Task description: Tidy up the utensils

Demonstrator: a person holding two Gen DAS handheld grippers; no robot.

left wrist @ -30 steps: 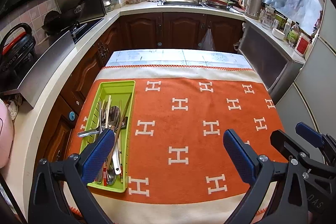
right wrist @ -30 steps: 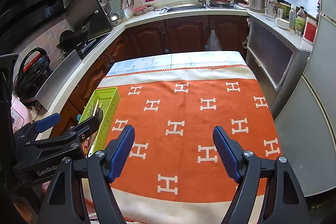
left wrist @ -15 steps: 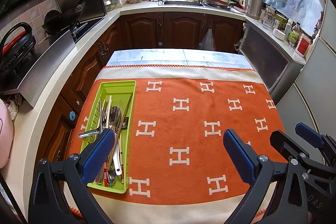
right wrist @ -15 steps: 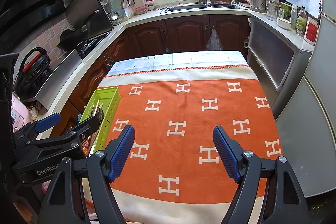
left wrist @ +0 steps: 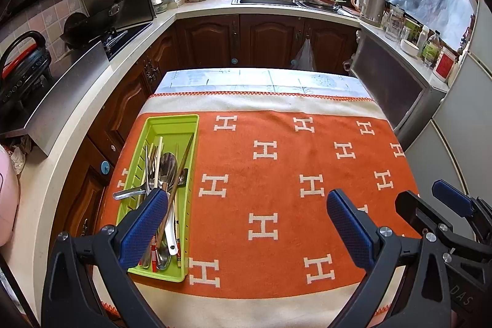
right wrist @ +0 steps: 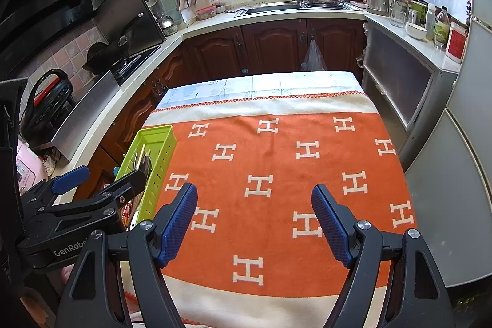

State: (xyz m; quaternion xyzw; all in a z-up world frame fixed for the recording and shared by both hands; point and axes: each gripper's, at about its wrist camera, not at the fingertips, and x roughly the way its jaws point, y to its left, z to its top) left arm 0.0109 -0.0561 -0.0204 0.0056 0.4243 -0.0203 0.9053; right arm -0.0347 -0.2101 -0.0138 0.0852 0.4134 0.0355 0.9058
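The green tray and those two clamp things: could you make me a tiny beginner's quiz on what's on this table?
1. True or false: the utensils lie scattered across the orange cloth.
2. On which side of the cloth, in the left camera's view, does the green tray sit?
3. What do the left gripper and right gripper hold between their fingers: A a spoon, B nothing, C chopsticks?

Key: 1 false, they are all in the tray; 2 the left side; 3 B, both are open.
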